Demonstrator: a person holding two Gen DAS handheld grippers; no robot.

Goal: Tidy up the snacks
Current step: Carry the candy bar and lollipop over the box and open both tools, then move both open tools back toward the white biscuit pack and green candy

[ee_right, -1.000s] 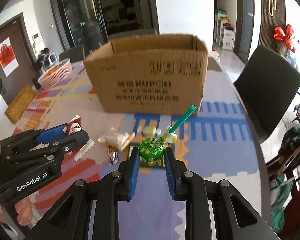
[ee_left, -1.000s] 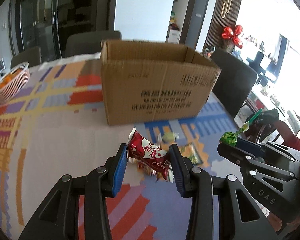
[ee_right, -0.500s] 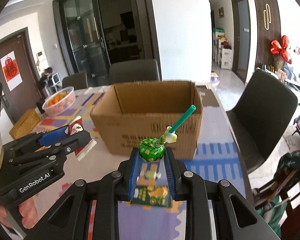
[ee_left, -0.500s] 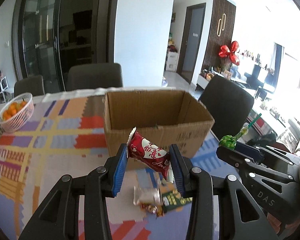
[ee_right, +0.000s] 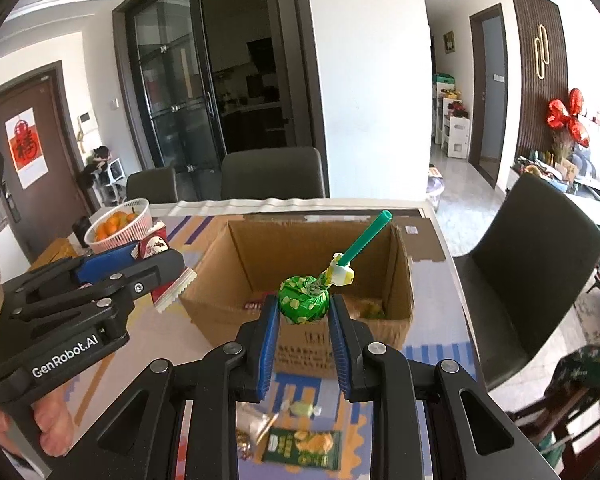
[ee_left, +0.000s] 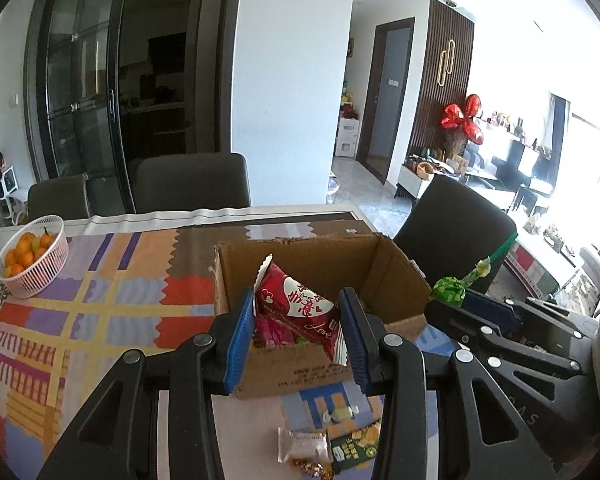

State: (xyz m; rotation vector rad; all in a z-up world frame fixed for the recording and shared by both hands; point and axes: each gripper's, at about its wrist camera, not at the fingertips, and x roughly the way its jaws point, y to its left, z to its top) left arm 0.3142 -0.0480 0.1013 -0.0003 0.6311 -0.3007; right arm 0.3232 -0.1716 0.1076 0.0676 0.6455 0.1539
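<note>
My left gripper (ee_left: 296, 320) is shut on a red snack packet (ee_left: 300, 304) with white hearts, held over the near edge of the open cardboard box (ee_left: 396, 280). My right gripper (ee_right: 304, 316) is shut on a green-wrapped lollipop (ee_right: 304, 298) with a green stick, also above the box's (ee_right: 400, 280) near side. Pink and red packets lie inside the box. Loose snacks remain on the table in front: a clear wrapped candy (ee_left: 302, 444), a green packet (ee_right: 302, 454) and a small pale candy (ee_right: 302, 408).
A white basket of oranges (ee_left: 32, 256) stands at the table's far left. Dark chairs (ee_left: 192, 180) stand behind and to the right of the patterned tablecloth (ee_left: 100, 312). The left gripper shows in the right wrist view (ee_right: 140, 256).
Both grippers have risen and moved forward with their snacks, from low in front of the box to above its near edge. The box interior has come into view.
</note>
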